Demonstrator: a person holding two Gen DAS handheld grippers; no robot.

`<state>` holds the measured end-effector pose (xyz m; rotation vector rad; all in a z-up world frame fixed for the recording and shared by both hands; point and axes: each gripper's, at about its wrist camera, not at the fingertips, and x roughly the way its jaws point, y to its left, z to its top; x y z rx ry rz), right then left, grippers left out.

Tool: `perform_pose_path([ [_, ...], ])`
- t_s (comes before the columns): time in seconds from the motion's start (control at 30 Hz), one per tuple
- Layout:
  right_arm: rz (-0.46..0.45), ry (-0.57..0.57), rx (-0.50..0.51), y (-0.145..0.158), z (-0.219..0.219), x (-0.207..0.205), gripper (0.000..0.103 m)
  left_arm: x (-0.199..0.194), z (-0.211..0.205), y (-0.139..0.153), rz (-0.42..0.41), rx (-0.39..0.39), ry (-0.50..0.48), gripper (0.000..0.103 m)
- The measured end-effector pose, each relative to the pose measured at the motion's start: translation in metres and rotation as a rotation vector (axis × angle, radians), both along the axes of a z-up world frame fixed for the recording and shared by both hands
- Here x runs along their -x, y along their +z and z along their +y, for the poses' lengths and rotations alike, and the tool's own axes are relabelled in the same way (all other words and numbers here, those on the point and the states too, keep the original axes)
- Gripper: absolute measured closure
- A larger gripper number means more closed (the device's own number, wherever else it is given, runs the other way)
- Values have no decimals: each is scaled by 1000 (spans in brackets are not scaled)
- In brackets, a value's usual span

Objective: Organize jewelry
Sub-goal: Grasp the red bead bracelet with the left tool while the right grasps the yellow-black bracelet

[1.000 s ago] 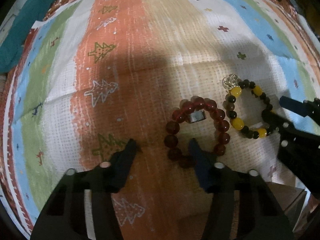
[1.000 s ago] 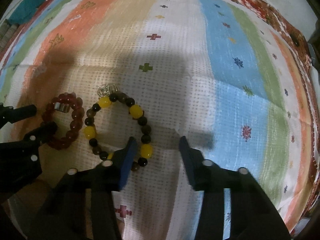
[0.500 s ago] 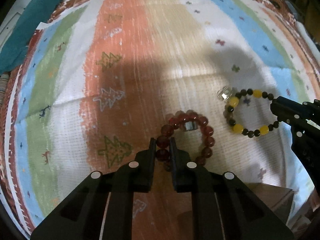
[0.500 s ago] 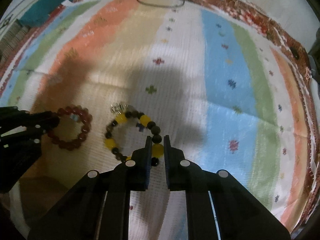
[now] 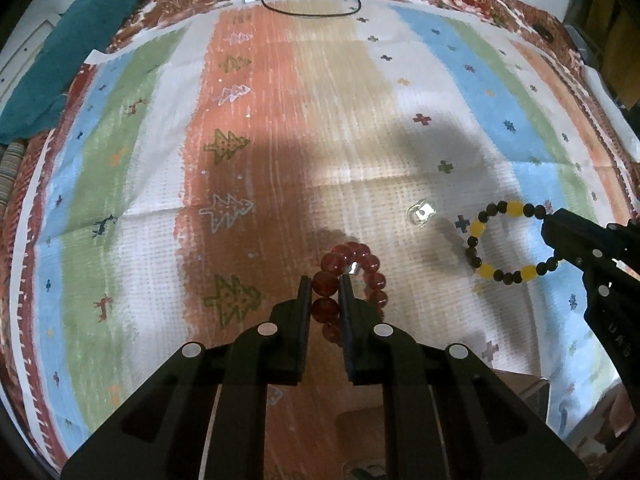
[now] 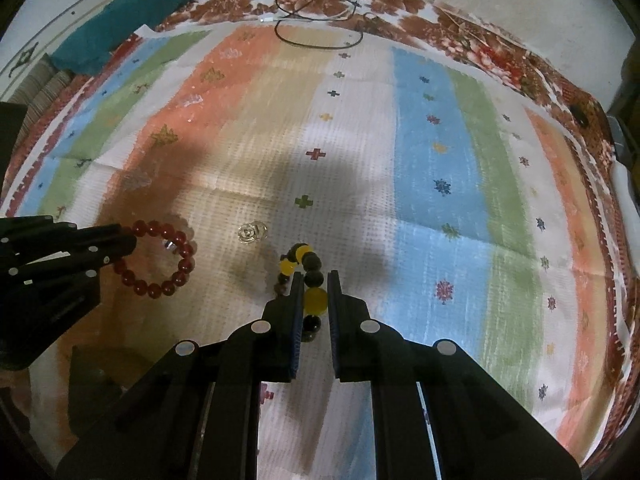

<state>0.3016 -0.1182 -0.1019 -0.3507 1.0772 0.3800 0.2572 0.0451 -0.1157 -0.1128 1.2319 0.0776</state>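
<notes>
The left gripper (image 5: 325, 294) is clenched on the dark red round-bead bracelet (image 5: 352, 280) and the right gripper (image 6: 312, 294) on the yellow-and-black beaded bracelet (image 6: 306, 280), both above the striped cloth (image 6: 420, 168); pickup looks done; placing remains, with the small clear trinket (image 6: 251, 233) untouched.

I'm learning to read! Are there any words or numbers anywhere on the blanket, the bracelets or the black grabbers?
No readable words or numbers.
Striped blanket: only little tree, cross and animal pictures.
Red bracelet and yellow-and-black bracelet: plain beads.
Right gripper: faint raised marks on its body, too blurred to read.
</notes>
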Motion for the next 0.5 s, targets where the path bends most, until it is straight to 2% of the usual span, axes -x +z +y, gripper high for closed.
perform_pose_path([
  [0.33,-10,8,-18,10,-4,15,91,11,9,10,-11,-7,29,90],
  [0.5,-23,14,-38,19,-6,23,91,19,8,24,-43,-6,28,90],
])
